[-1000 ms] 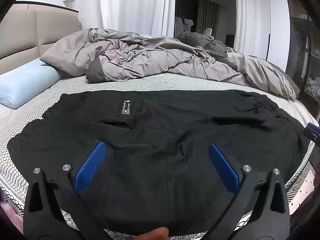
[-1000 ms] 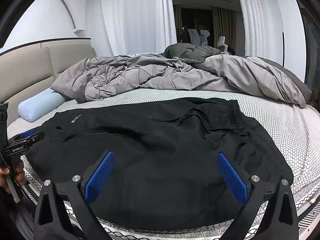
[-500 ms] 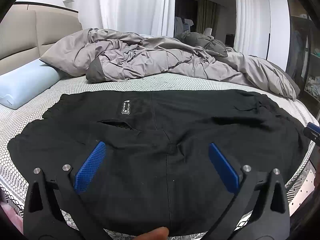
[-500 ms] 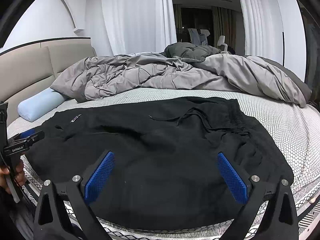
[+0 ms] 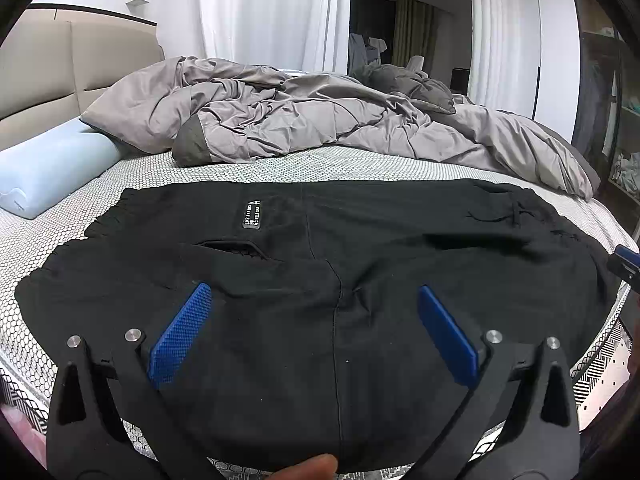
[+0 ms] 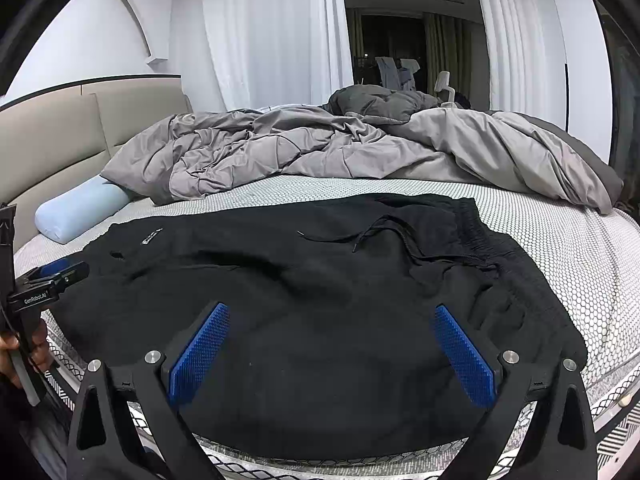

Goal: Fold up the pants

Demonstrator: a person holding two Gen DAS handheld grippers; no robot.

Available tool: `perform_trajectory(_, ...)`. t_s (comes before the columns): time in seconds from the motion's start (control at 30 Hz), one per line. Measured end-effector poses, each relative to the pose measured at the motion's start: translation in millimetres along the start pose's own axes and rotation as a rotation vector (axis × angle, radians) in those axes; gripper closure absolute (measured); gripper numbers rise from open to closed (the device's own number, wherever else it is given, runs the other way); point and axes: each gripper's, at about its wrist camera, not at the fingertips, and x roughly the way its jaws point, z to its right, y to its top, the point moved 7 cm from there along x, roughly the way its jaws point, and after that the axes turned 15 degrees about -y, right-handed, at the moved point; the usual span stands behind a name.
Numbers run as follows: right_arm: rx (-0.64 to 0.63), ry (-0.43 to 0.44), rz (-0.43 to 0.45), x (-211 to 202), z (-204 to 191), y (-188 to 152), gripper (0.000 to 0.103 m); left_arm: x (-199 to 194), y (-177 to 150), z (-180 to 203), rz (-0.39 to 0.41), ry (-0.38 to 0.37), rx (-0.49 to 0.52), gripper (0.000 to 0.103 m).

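The left gripper (image 5: pixel 312 304) and the right gripper (image 6: pixel 332 320) hover at the near edge of the bed, each with its blue pads spread wide apart and holding nothing. Under them the black pants (image 5: pixel 320 264) lie spread flat across the honeycomb-patterned mattress (image 5: pixel 280 164), drawstring waistband (image 6: pixel 476 232) to the right. Beyond lie a light blue pillow (image 5: pixel 44 168) and a rumpled grey duvet (image 5: pixel 320 120), then white curtains (image 6: pixel 272 32).
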Motion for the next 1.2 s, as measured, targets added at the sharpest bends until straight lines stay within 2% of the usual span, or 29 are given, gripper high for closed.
perform_trajectory(0.93,0.005,-0.009,0.006,1.1,3.3,-2.2,0.000,-0.5,0.3,0.3,0.003,0.003,0.001,0.001)
perform_trajectory(1.2,0.011,-0.036,-0.002,4.3,13.8,-2.5,0.000,-18.4,7.0,-17.9,0.044,-0.025,-0.061,0.001)
